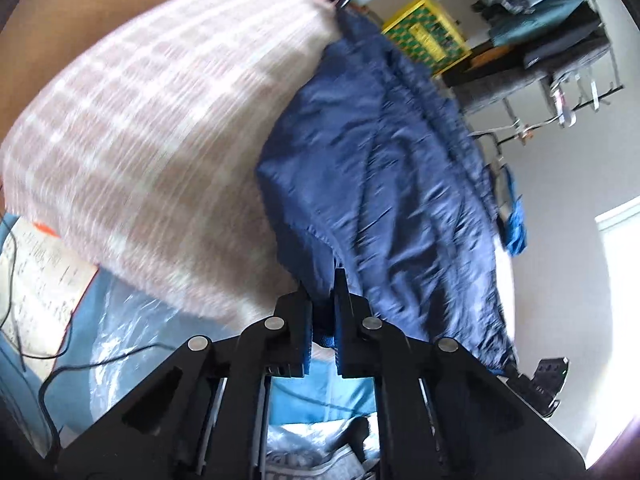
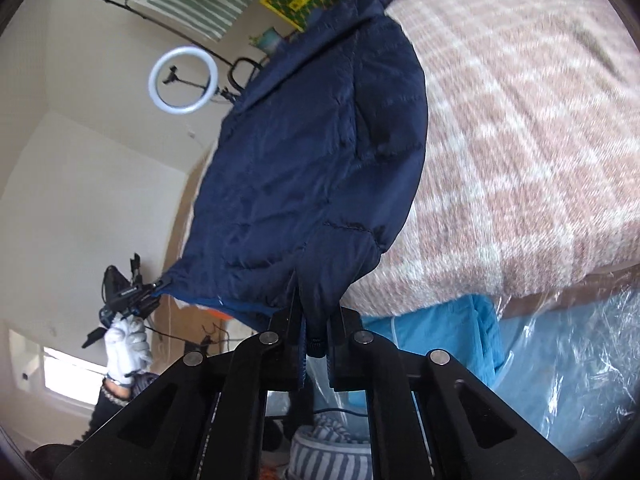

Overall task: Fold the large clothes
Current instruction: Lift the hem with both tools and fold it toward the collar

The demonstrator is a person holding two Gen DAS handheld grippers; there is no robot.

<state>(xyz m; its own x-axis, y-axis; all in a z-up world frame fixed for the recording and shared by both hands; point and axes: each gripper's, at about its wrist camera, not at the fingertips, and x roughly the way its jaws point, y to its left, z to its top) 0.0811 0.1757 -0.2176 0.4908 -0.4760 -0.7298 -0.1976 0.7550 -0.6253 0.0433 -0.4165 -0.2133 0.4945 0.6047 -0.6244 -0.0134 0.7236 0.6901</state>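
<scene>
Nearest, two grippers are counted, one per hand. The left gripper (image 1: 323,304) has its two fingers drawn together and clamped on the ribbed hem edge of one navy jacket (image 1: 384,168). The right gripper (image 2: 316,320) is likewise drawn together, pinching another part of the same hem. In the right wrist view the left gripper appears again at the jacket's far corner, carried by one hand in a white glove (image 2: 127,340).

One garment only is in hand. The navy jacket (image 2: 320,152) hangs stretched between the two clamping points, its lower edge raised and its upper part trailing onto the bed.

One pink-and-white checked blanket (image 1: 152,140) covers the bed beside and beneath the jacket. Below the bed edge lie clear plastic sheeting (image 2: 568,364) and one bright blue cloth (image 2: 452,336). One striped fabric item (image 2: 328,452) sits low between the right gripper's arms; what it is cannot be told.

Farther off: one white ring light (image 2: 183,80) on a stand, one yellow-framed green picture (image 1: 428,36), and one shelving rack (image 1: 560,40) holding folded bluish textiles, count unclear through blur.
</scene>
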